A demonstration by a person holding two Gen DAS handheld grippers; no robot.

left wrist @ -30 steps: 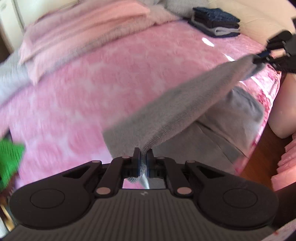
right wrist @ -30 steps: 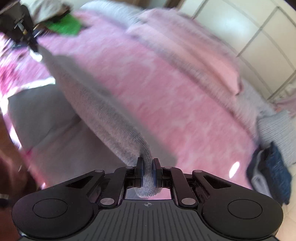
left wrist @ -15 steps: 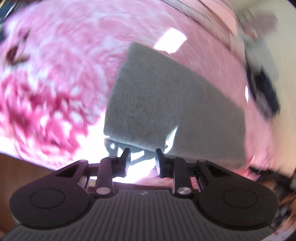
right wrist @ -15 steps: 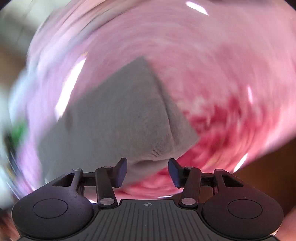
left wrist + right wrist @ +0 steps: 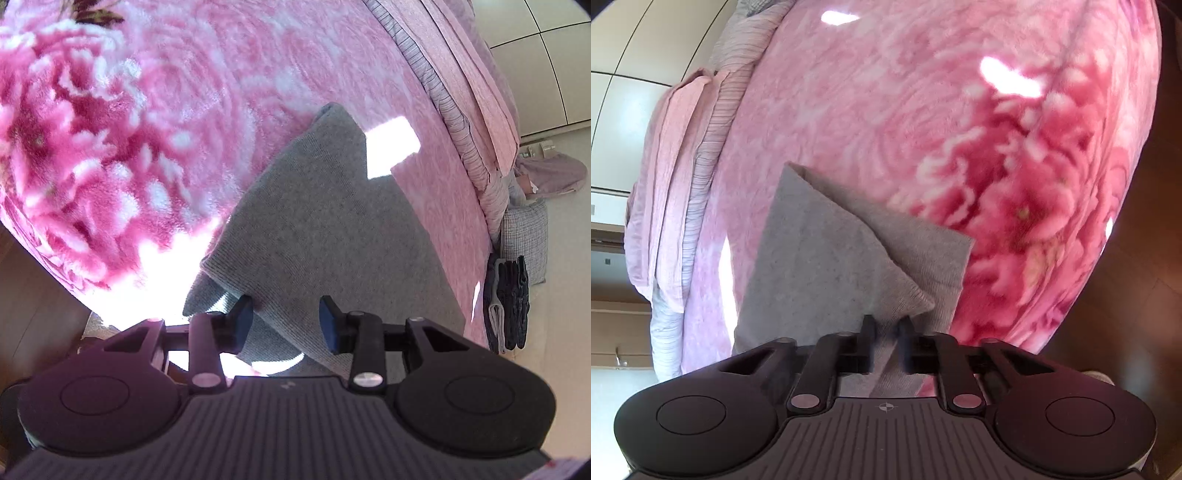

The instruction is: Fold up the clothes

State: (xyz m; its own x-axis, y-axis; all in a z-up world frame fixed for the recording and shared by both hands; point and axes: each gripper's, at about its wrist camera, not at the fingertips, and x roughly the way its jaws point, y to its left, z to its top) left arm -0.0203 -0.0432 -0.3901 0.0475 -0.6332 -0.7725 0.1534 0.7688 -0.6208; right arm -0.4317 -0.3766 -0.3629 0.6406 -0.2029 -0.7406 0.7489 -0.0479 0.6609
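A grey knit garment [image 5: 332, 221] lies folded on the pink flowered blanket [image 5: 110, 129] near the bed's edge. My left gripper [image 5: 286, 314] hangs over its near corner with the jaws opening. The cloth shows in the gap, but the pads do not press it. In the right wrist view the same grey garment [image 5: 820, 258] has a folded flap on top. My right gripper [image 5: 885, 330] is closing, and its narrow jaws pinch a fold of the cloth at the near edge.
A pile of folded dark clothes [image 5: 508, 302] sits at the far side of the bed beside a grey pillow [image 5: 524, 236]. A folded pink duvet [image 5: 672, 166] lies along the head end. Brown wooden floor [image 5: 1126, 295] borders the bed.
Both grippers came down from holding the garment stretched in the air. It now lies folded on the blanket. The left jaws let go and widened; the right opened and closed again on the cloth.
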